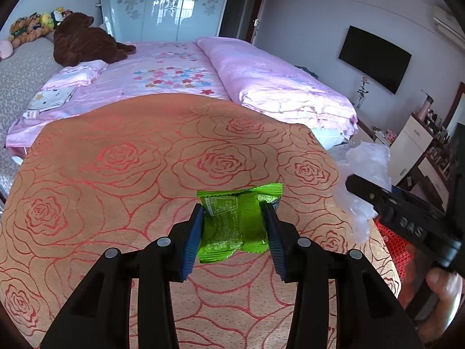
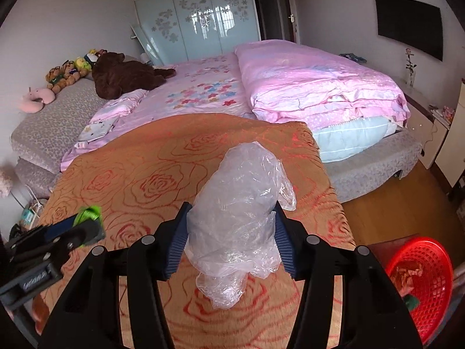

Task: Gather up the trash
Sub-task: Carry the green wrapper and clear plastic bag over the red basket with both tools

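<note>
One green snack wrapper [image 1: 232, 222] sat pinched between the left gripper [image 1: 234, 232]'s partly closed fingers above the rose-patterned tabletop [image 1: 116, 174]. The right gripper [image 2: 229, 238] clamped one crumpled clear plastic bag [image 2: 241, 218]. One red basket [image 2: 421, 279] stood beside.

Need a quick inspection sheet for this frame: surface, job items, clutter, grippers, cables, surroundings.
Surface: orange rose-pattern cloth, no loose trash seen on it.
Job's things: green wrapper; clear plastic bag; red basket on the floor at right, some scraps inside.
Clutter: nothing seen.
Grippers: left gripper shut on green wrapper; right gripper shut on clear plastic bag.
Cables: white cords on the floor, far left.
Surroundings: pink bed, wardrobe, wall TV.
</note>
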### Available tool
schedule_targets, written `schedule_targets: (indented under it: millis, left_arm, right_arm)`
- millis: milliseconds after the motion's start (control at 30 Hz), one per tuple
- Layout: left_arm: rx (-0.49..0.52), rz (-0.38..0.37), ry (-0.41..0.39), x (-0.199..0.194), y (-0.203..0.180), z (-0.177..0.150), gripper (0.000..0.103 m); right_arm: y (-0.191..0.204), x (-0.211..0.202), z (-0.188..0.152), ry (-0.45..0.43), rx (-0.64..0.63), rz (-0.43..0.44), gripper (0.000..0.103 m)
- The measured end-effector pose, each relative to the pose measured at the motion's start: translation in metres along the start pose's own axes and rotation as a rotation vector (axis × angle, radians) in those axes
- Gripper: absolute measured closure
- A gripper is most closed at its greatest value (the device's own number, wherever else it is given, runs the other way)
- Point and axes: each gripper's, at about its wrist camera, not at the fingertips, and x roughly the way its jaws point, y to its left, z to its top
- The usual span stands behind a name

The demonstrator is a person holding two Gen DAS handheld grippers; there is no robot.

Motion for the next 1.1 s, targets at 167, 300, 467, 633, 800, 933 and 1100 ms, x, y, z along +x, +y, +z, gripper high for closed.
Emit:
schedule_targets:
  millis: [167, 300, 467, 633, 800, 933, 1100]
  left_arm:
    - [0.015, -0.007, -0.008, -0.004, -0.009, 0.0, 0.063]
    - [0.02, -0.007, -0.011, -0.006, -0.013, -0.001, 0.063]
    - [0.029, -0.007, -0.017, -0.009, -0.018, 0.002, 0.063]
    - [0.046, -0.018, -0.02, -0.01, -0.026, 0.003, 0.063]
    - [0.077, -0.035, -0.019, -0.009, -0.042, 0.002, 0.063]
    - [0.101, -0.05, -0.012, -0.006, -0.055, 0.001, 0.063]
    - [0.135, -0.067, -0.006, -0.002, -0.073, 0.001, 0.063]
  right_arm:
    - [-0.005, -0.019, -0.006, -0.024, 0.003, -0.005, 0.05]
    - [-0.011, -0.029, -0.008, -0.032, 0.008, -0.011, 0.05]
    - [-0.014, -0.04, -0.011, -0.046, 0.001, -0.031, 0.05]
    - [-0.021, -0.053, -0.013, -0.059, 0.017, -0.036, 0.05]
    - [-0.031, -0.064, -0.015, -0.069, 0.025, -0.049, 0.05]
    - [-0.041, -0.073, -0.017, -0.078, 0.039, -0.068, 0.05]
    - [-0.056, -0.081, -0.021, -0.084, 0.059, -0.098, 0.05]
